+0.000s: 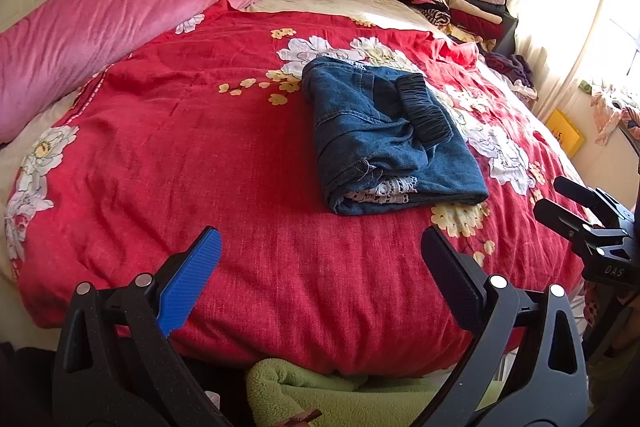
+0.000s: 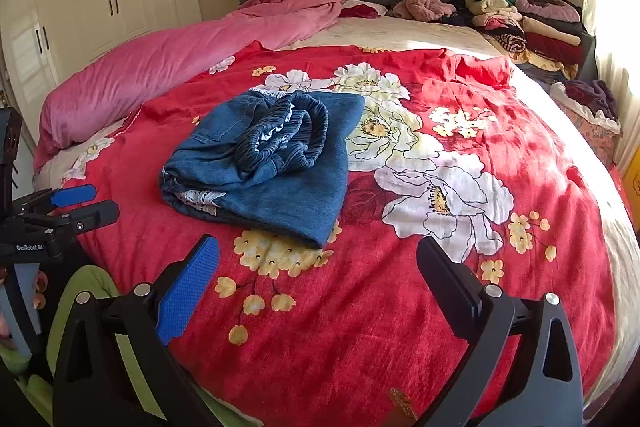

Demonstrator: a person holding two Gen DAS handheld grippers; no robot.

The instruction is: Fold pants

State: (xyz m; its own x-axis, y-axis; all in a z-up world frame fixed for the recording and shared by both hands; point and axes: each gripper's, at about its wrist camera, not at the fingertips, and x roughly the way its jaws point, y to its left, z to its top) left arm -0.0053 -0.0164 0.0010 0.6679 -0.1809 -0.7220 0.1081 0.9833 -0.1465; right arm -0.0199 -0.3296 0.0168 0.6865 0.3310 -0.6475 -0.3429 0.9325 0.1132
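Jeans (image 1: 384,131) look folded at 12 o'clock; both claws, left gripper (image 1: 320,259) & right gripper (image 2: 318,263), wide, empty. Elastic waistband (image 2: 280,135) sits loose on top, prob unrolls if bumped.

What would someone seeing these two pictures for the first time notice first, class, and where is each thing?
The red flowered blanket covering the bed grabs the eye first, with the folded blue denim pants lying on its middle. A pink quilt is bunched along the bed's left side, and stacked clothes sit by the headboard on the right. Nearest the camera, the left hand-held gripper and right hand-held gripper hang open above the blanket, holding nothing.
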